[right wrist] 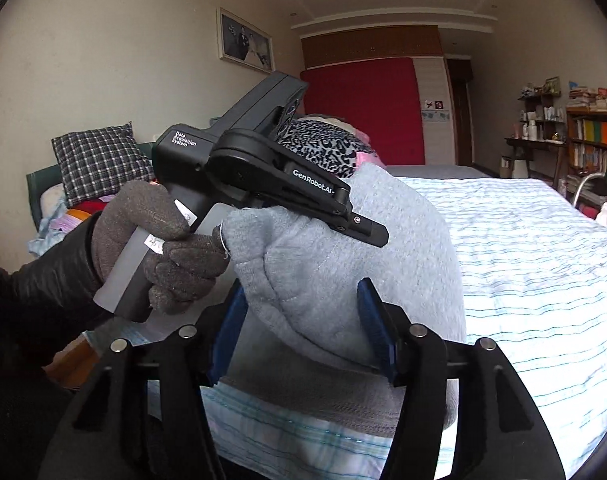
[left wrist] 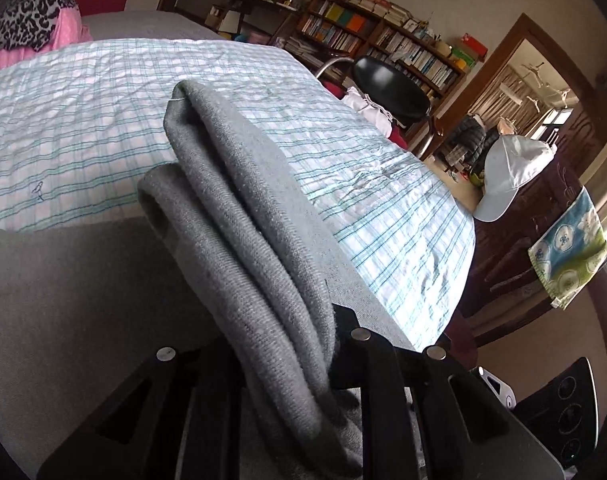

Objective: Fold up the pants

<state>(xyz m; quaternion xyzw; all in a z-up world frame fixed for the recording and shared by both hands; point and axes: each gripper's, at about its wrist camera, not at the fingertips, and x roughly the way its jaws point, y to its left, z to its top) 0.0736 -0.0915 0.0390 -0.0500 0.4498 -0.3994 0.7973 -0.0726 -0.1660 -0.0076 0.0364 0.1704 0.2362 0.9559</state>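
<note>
Grey pants (left wrist: 239, 208), bunched in thick folds, held up over the bed (left wrist: 83, 92) near its front edge. Left claw (left wrist: 303, 344) clamped tight on 1 fold bundle. Right claw (right wrist: 299, 332) wide apart, blue pads (right wrist: 373, 320) straddling the cloth, not squeezing. Gloved hand (right wrist: 159, 240) holds left handle.

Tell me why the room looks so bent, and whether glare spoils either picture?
Both views are fisheye, so walls and the bed curve. Left wrist: even light, with the grey pants sharp. Right wrist: the bedspread washes out white, though the pants stay readable.
</note>
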